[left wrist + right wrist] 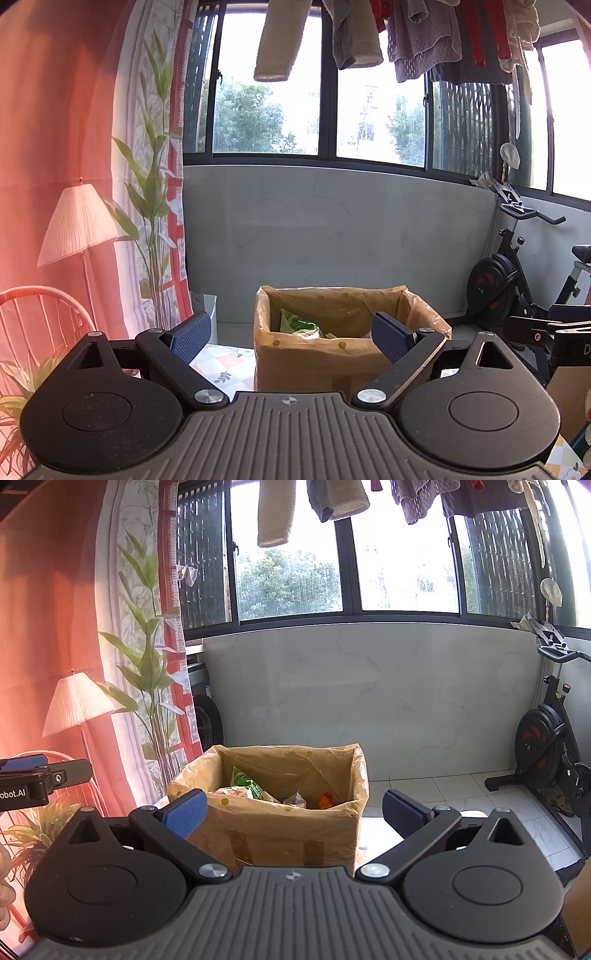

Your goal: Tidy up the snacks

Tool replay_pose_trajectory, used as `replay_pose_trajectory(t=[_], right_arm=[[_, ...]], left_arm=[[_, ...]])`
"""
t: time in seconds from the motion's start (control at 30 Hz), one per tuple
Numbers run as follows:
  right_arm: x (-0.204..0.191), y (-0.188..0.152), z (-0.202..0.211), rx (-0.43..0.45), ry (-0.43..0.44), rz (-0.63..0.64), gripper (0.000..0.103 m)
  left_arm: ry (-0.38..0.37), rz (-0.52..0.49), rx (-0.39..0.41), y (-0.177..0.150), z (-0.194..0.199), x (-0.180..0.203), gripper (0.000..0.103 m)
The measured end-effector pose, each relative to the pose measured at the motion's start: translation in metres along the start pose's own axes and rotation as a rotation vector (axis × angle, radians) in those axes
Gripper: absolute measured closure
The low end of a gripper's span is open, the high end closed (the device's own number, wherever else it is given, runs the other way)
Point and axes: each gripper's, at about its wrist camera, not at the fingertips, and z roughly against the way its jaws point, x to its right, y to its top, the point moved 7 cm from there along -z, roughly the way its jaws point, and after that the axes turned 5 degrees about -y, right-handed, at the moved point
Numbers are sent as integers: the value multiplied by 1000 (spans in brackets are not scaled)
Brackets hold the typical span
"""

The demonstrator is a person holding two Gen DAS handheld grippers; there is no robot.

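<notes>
A cardboard box [295, 369] lined with a yellowish plastic bag stands on the patterned table [218, 369], right in front of both grippers. Inside it lie a green snack packet [299, 325] and other wrapped snacks. In the right wrist view the box [277, 838] holds the green packet [247, 784], a clear wrapper and an orange snack [327, 799]. My left gripper [291, 338] is open and empty, just short of the box. My right gripper [293, 812] is open and empty, at the box's near side. The left gripper's side shows at the right wrist view's left edge [37, 775].
A floor lamp [79, 225], a tall plant [151, 206] and a red chair [40, 317] stand at the left by the curtain. An exercise bike [517, 273] stands at the right. Laundry hangs above the window. A tiled floor lies beyond the table.
</notes>
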Motion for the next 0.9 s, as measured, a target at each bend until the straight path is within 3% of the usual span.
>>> replay_pose_trajectory(t=[0.9], right_arm=[[-1, -6, -4, -7, -7, 2, 0]], left_arm=[[3, -1, 17, -3, 4, 3, 8]])
